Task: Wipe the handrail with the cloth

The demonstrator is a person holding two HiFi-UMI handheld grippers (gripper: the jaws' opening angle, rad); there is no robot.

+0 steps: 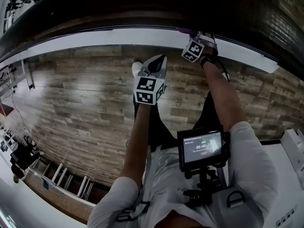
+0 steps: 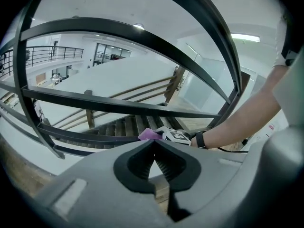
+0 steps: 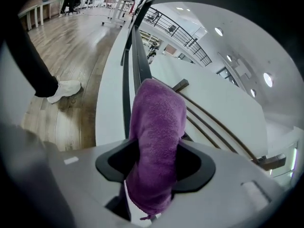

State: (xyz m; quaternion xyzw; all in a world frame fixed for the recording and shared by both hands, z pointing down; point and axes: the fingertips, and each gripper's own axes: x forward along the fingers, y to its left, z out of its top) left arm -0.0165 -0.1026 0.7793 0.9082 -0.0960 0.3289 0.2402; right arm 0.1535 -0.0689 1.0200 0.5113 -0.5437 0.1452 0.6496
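Right gripper (image 3: 159, 148) clamped on purple cloth (image 3: 159, 110), both jaws pressed into the fabric, cloth bunched thick between them and sticking up past the tips. Top of cloth lies on the dark handrail (image 3: 140, 65), which runs away from the gripper in a curve. In head view that gripper sits at the rail at top centre-right, arm stretched out to it, dark band (image 2: 199, 139) on the wrist. Left gripper (image 2: 153, 144) jaws together, nothing between them, held off the rail and nearer the body, pointing at the railing bars. Left gripper view shows a bit of the cloth and the right gripper's marker cube (image 2: 178, 136) just past its own jaw tips. White ledge (image 1: 118, 37) runs under the rail, wooden floor (image 1: 85, 103) on the near side. White shoe (image 3: 64, 90) on the floor by the ledge. Stairs (image 2: 128, 125) going down beyond the bars. Small screen (image 1: 203, 146) mounted at the person's chest, lit
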